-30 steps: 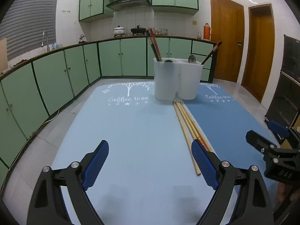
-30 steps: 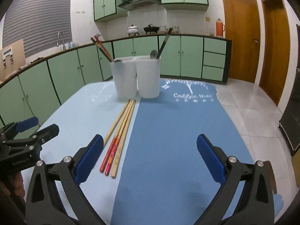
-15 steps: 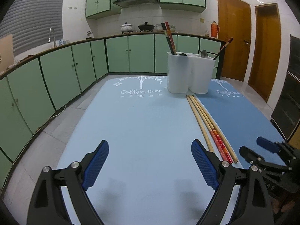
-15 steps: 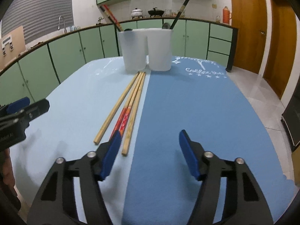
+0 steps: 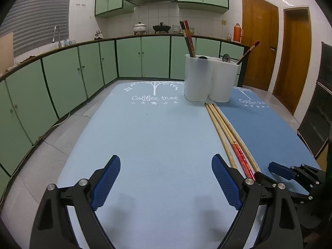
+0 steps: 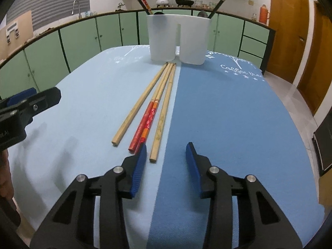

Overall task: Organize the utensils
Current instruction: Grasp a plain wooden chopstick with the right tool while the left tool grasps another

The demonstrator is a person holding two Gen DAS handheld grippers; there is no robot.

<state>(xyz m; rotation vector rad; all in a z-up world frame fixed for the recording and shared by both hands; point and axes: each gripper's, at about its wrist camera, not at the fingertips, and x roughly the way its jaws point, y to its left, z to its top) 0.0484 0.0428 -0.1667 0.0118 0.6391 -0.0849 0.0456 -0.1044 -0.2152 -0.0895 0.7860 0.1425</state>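
the chopsticks (image 6: 154, 105) are lying flat on the counter (image 6: 228, 112) in the middle of the right wrist picture, with their long way running from the white holder (image 6: 178, 39) at the top down to the right tool (image 6: 166, 155), so their near ends are sitting just in front of it and a bit left, which makes the right tool the nearer one, i think. the right tool is sitting apart and holding nothing, and the left tool (image 5: 166, 178) is spread wide apart and holding nothing too. the right wrist picture is showing the cut ends of the sticks, while the left wrist picture is hiding those ends behind its own finger at the lower right and showing more sticks already standing in the holder.
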